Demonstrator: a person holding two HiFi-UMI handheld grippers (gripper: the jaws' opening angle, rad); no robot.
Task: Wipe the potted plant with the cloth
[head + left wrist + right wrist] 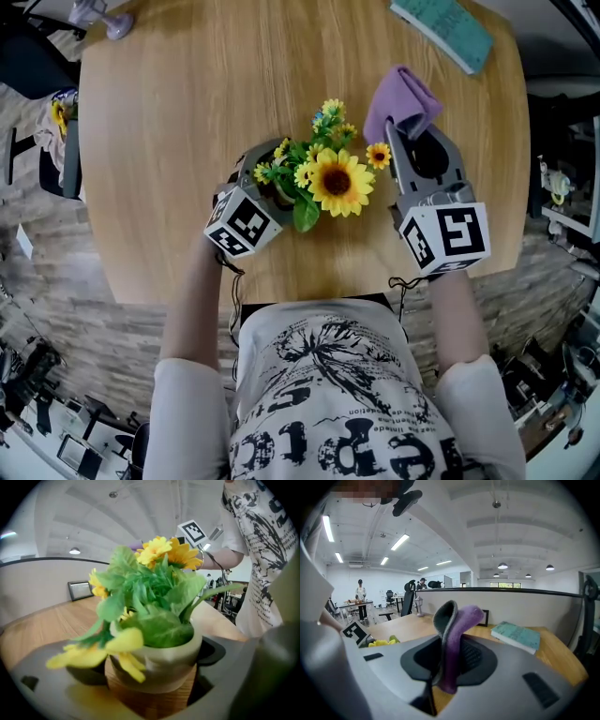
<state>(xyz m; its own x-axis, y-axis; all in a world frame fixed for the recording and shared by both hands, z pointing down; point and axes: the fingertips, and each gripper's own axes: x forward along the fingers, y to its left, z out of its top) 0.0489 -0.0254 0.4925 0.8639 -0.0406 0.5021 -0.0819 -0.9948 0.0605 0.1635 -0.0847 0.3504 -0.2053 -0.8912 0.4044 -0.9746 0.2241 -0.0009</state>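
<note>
A potted plant (323, 178) with sunflowers and green leaves stands near the front middle of the round wooden table (187, 112). My left gripper (267, 187) is shut on its pale pot (164, 660), which fills the space between the jaws in the left gripper view. My right gripper (410, 131) is to the right of the flowers, shut on a purple cloth (401, 101) that sticks up past the jaws. In the right gripper view the cloth (454, 639) stands folded, grey on one side and purple on the other.
A teal book (443, 30) lies at the table's far right edge; in the right gripper view the book (515, 637) is right of the cloth. A small lamp-like object (105, 17) stands at the far left. A low partition wall (525, 604) runs behind the table.
</note>
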